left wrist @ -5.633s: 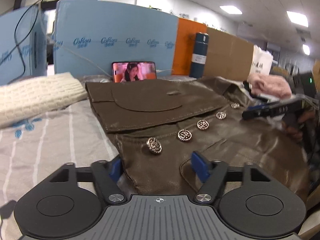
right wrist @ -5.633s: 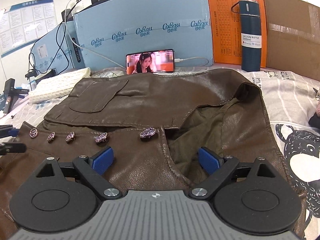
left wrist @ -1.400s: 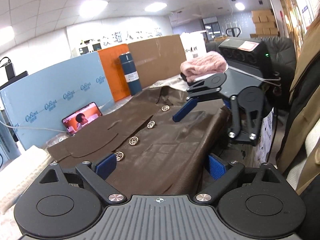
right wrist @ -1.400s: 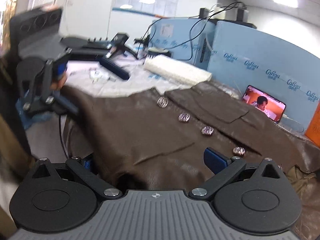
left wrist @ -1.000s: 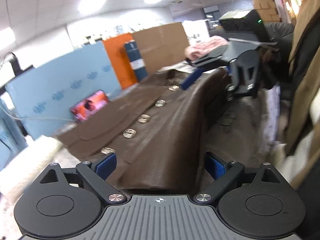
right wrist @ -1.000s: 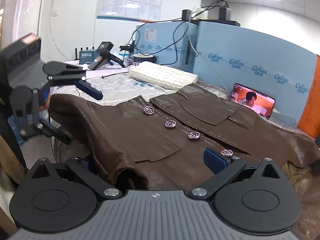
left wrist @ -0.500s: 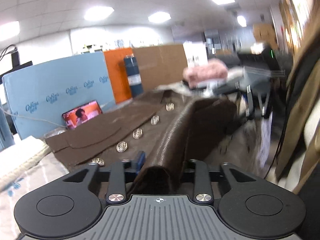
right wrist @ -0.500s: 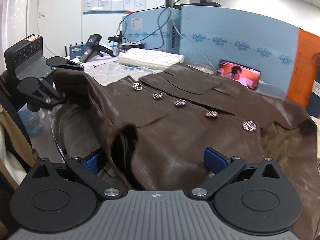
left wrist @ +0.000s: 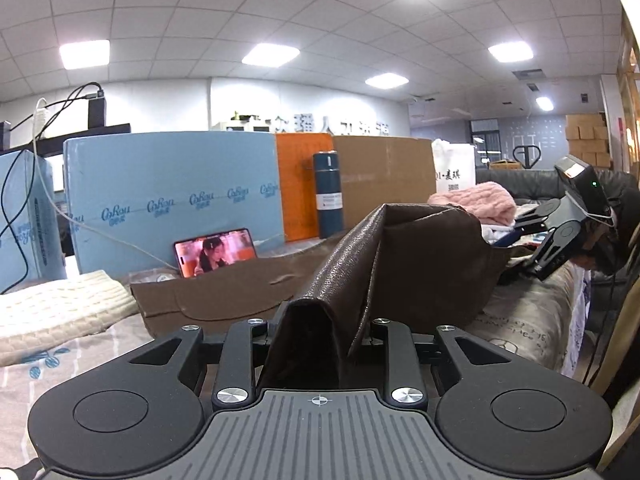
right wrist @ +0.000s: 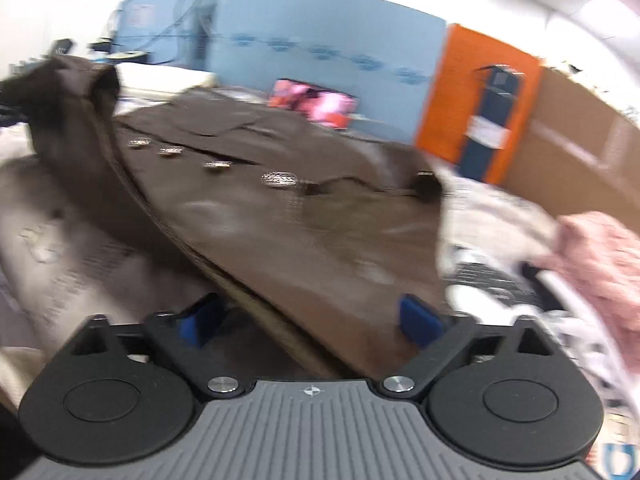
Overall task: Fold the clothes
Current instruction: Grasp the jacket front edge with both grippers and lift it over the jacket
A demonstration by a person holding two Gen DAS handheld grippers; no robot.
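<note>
Brown faux-leather jacket with a row of silver buttons (right wrist: 280, 216), spread across a bed covered in pale printed sheet (left wrist: 532, 320), collar end toward an upright blue foam board (left wrist: 172, 192). Left gripper (left wrist: 320, 330) clamped on a bunched fold of the jacket's near edge, black fingers drawn close on either side of the pinched leather, fold raised off the bed and rising into a ridge straight ahead of the camera. Right gripper (right wrist: 312, 320) farther along the same edge, blue-padded fingertips (right wrist: 420, 320) well apart and closing, jacket hem lying between them, pads not pressing on the leather; picture from this side smeared by motion. Same right gripper seen from the left wrist view at the far right, beside the lifted leather. Behind the jacket: a phone with a lit screen (left wrist: 216, 252) propped against the blue foam board, an orange panel (left wrist: 304, 184), a dark blue vacuum bottle (left wrist: 329, 196) standing upright, a brown cardboard sheet (left wrist: 384, 176). Cream knitted garment (left wrist: 56, 308) to the left on the bed, pink fluffy garment (left wrist: 476, 204) to the right beyond the jacket.
</note>
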